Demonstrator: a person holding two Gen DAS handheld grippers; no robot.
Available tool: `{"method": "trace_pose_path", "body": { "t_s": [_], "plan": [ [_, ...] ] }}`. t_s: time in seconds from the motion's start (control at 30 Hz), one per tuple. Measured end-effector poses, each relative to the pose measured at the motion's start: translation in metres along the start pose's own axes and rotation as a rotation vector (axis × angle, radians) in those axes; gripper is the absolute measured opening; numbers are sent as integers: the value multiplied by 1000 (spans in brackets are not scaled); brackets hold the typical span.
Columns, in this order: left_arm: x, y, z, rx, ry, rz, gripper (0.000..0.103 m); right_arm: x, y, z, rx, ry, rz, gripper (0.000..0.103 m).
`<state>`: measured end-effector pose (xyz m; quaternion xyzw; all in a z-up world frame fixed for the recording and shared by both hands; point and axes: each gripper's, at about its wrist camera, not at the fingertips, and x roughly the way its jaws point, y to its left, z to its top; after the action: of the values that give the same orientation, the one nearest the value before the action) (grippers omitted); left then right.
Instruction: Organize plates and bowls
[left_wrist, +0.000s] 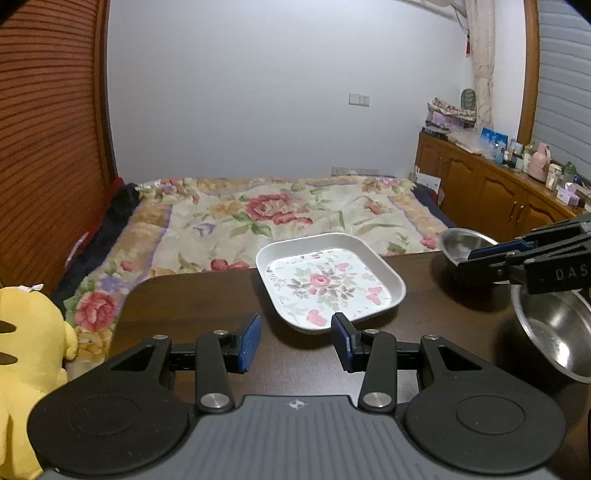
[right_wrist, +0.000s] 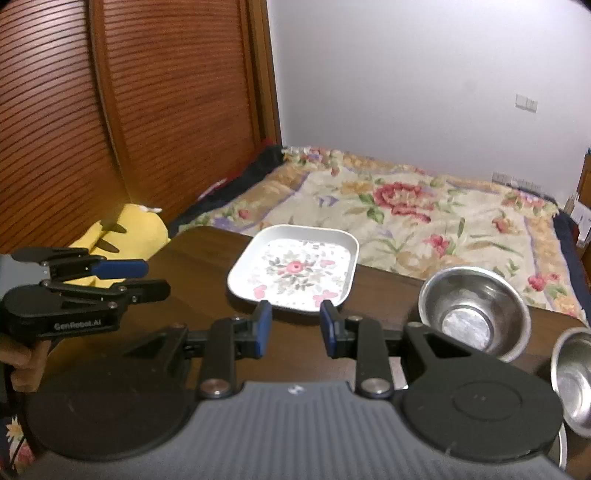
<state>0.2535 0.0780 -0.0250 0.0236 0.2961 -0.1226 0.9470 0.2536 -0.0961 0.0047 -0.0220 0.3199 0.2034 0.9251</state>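
Nothing sorted yet: floral plate (left_wrist: 328, 282) and two steel bowls (right_wrist: 474, 314) sit separate on table (left_wrist: 192, 306); I have both jaws apart, empty.

The surface (left_wrist: 207, 306) is dark wood, smooth with a faint sheen. The square plate (left_wrist: 384, 269) looks like matt metal, its floor glossy with printed flowers. Both bowls, the far one (right_wrist: 476, 295) and the near one (right_wrist: 576, 376), are shiny steel. The gripper fingers (left_wrist: 249, 341) are matt black plastic with rough blue pads. The bed cover (left_wrist: 295, 206) is soft flowered cloth; the yellow toy (left_wrist: 26, 354) is plush.
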Motion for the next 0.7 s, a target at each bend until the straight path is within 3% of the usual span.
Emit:
{"method": "trace_pose_path", "body": {
  "t_s": [0.6,0.7],
  "plan": [
    [82,26,16,-36,94,-31,45,105,-41,30,50,213,-6,30],
    [92,25,15,-41,107,-37,40,117,-46,29,60,244,-15,30]
  ]
}}
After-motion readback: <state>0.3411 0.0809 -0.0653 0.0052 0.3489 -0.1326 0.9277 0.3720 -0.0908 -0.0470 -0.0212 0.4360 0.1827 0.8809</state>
